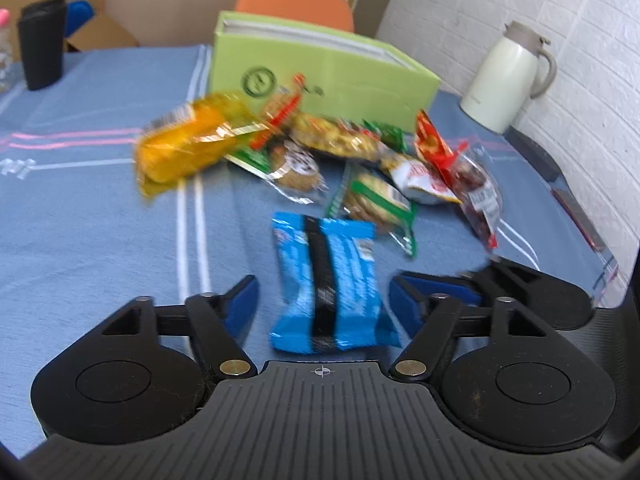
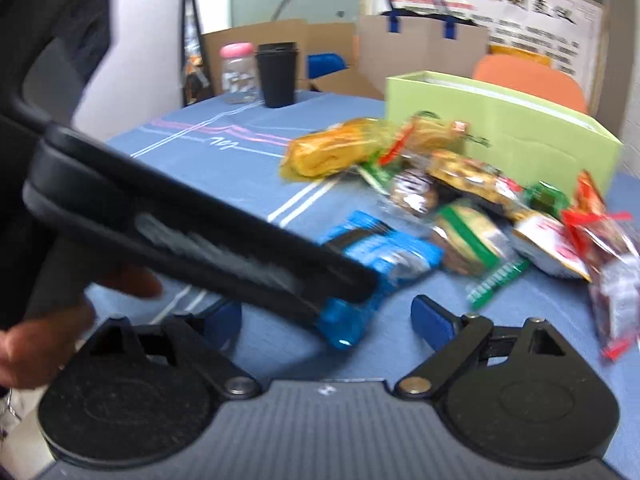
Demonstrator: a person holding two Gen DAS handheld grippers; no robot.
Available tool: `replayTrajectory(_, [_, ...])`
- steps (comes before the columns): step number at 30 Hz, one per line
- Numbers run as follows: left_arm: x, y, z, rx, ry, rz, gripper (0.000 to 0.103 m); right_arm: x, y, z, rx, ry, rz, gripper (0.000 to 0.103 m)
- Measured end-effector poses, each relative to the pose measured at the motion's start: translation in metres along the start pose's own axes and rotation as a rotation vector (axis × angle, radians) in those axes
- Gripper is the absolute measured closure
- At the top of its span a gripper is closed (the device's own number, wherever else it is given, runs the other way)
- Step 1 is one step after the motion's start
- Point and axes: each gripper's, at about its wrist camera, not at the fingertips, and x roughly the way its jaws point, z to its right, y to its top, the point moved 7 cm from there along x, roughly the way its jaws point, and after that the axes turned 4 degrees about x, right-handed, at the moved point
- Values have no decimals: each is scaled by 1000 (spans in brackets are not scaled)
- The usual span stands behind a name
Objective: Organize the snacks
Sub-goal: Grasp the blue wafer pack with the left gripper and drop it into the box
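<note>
Left fingers [image 1: 248,300] spread, flanking blue packet [image 1: 332,280] lower centre, not pinching | right fingers [image 2: 432,316] wide, empty | packet flat on table [image 1: 80,220], apart from snack pile [image 1: 320,148] mid-frame | green box [image 1: 320,68] upper centre, likely destination

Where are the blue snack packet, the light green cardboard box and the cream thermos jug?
Blue snack packet [image 1: 332,280]: left wrist view, middle of wrapper.
Light green cardboard box [image 1: 360,80]: left wrist view, front wall.
Cream thermos jug [image 1: 504,80]: left wrist view, body.
</note>
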Motion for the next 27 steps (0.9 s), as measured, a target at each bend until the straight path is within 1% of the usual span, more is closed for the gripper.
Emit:
replayTrajectory(1, [-1, 1, -3, -4, 3, 3, 39, 2, 0, 0, 3, 4, 2, 10])
replayTrajectory(3, [3, 1, -8, -23, -12, -12, 41, 7, 1, -4, -21, -16, 7, 10])
replayTrajectory(4, [6, 1, -9, -34, -25, -25, 43, 10, 2, -6, -30, -13, 8, 10])
replayTrajectory(6, [8, 0, -8, -31, -34, -24, 44, 15, 4, -9, -42, 4, 19, 10])
replayTrajectory(7, [9, 0, -7, -24, -34, -22, 53, 17, 5, -11, -51, 8, 26, 11])
replayTrajectory(8, [9, 0, -6, -22, -49, -21, 59, 18, 6, -12, -52, 13, 29, 15])
replayTrajectory(9, [10, 0, -4, -25, -72, -24, 77, 17, 9, -13, -55, 13, 34, 27])
replayTrajectory(11, [9, 0, -4, -47, -86, -30, 78, 12, 13, -12, -67, 2, 30, 33])
replayTrajectory(14, [3, 4, -4, -103, -122, -34, 79, -1, 20, -8, -51, 23, 42, 34])
replayTrajectory(16, [-4, 15, -1, -112, -137, -9, 79, -9, 34, -5, -65, 19, 75, 34])
replayTrajectory(19, [-9, 51, 4, -94, -143, 46, 79, -11, 69, 6, -105, 0, 136, 31])
replayTrajectory(23, [2, 122, -1, -84, -153, 120, 80, 6, 129, 33, -170, -45, 204, 29])
replayTrajectory(27, [35, 196, -15, -83, -137, 142, 81, 43, 185, 71, -192, -64, 206, 30])
